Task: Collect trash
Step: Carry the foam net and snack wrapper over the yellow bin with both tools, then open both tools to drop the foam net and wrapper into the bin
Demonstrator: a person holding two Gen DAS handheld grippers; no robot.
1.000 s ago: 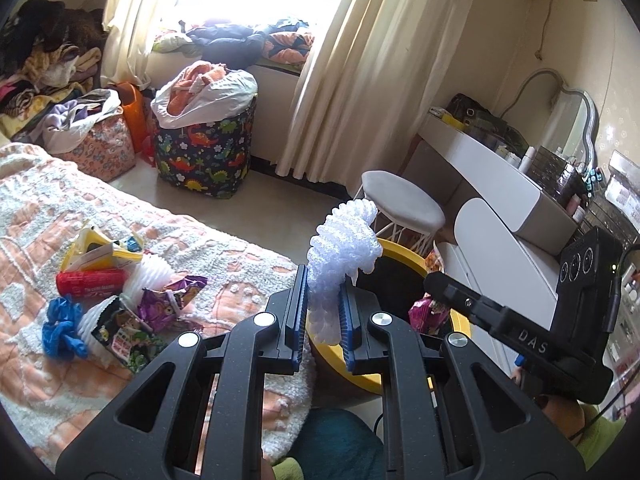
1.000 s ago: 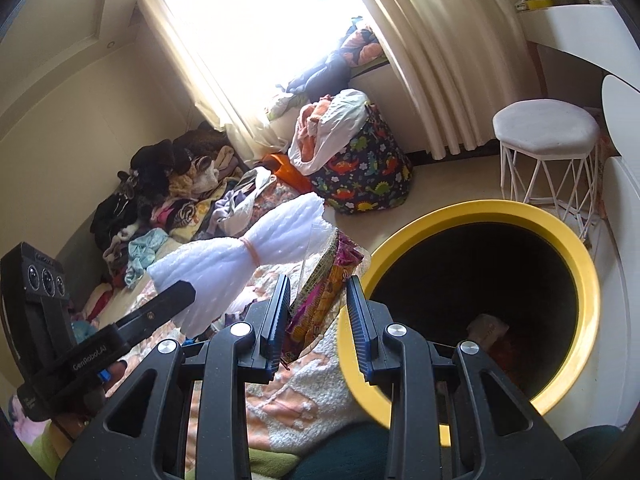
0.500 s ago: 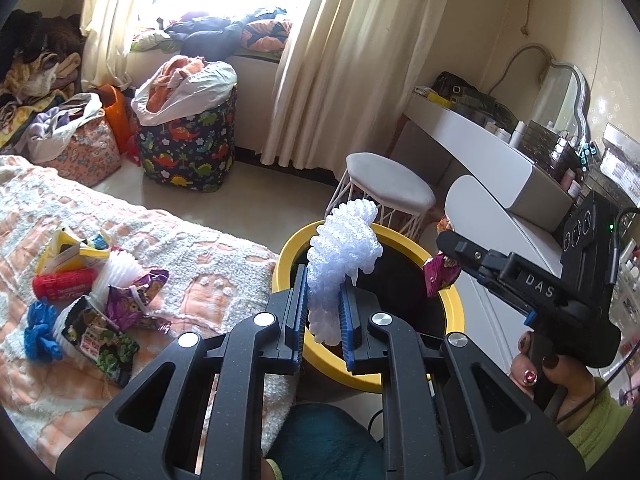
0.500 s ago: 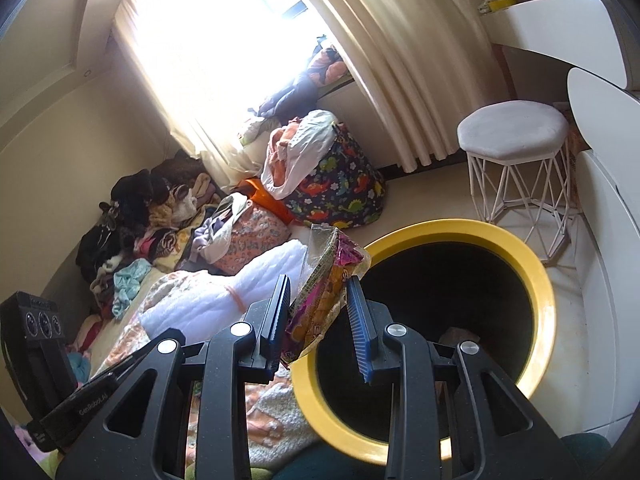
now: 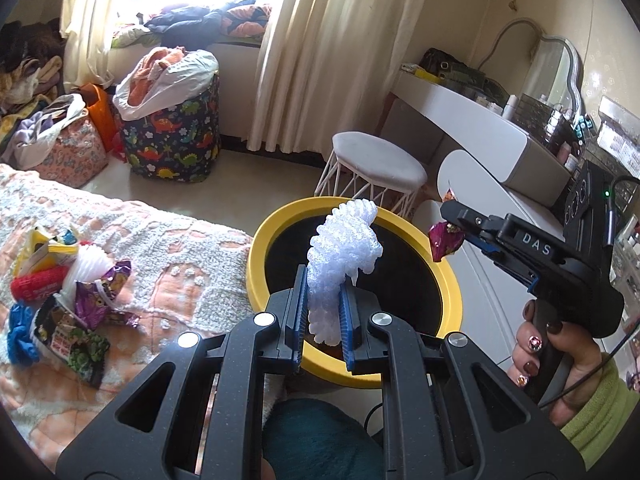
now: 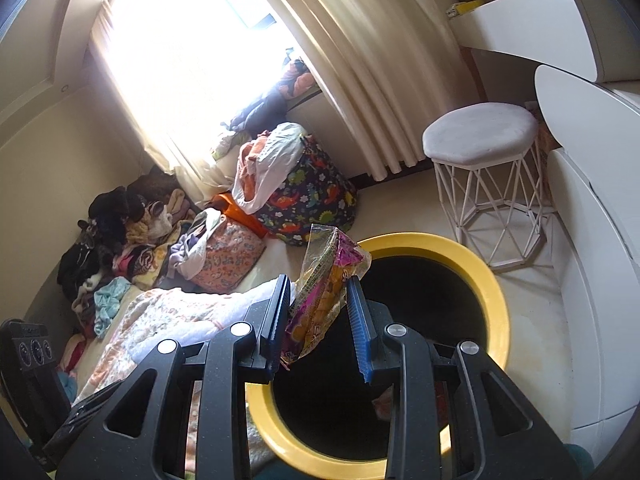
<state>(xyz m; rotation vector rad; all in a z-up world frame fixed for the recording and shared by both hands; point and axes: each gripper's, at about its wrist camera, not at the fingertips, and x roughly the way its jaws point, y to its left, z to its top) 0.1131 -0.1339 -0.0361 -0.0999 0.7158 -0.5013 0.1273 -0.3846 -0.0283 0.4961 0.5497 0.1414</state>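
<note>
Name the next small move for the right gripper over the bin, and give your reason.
Probably just finish opening the right gripper. Its jaws already stand apart, and the purple and yellow snack wrapper hangs loosely between them, over the black mouth of the yellow-rimmed bin. A slight shake may be needed if the wrapper clings to the left pad.

Left gripper (image 5: 323,312) is level, fingers pinched together on what they hold. Right gripper (image 6: 318,316) stands with jaws parted, its load seemingly loose; the right hand (image 5: 560,364) wraps its handle.
</note>
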